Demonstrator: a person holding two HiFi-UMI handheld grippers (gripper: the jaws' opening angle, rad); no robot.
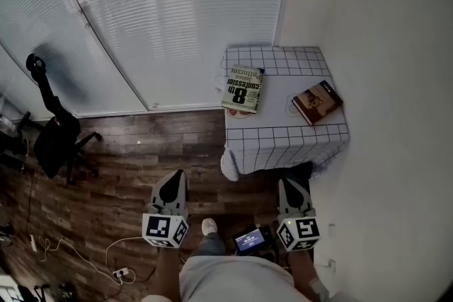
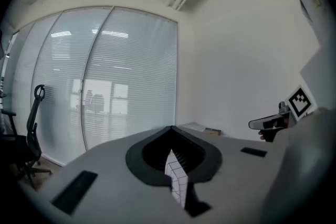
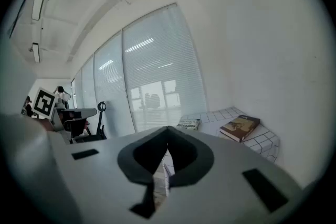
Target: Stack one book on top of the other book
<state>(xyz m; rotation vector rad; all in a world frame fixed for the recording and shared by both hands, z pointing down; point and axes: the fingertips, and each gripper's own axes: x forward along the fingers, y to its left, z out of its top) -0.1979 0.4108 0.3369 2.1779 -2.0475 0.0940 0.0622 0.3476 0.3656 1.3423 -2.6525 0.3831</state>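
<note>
1. Grey and shut tight, the left gripper (image 1: 172,184) and the right gripper (image 1: 291,186) are hovering over the wooden floor (image 1: 141,145), short of the table, and both are holding nothing
2. Just beyond them, the checked table (image 1: 283,145) is standing in the corner, carrying both books
3. The white book (image 1: 243,89) is lying toward its left edge and the brown book (image 1: 318,102) toward its right, well apart
4. Nothing is being stacked yet; by my judgement the whole job is waiting: reaching in, gripping one book, lifting it onto the other
</note>
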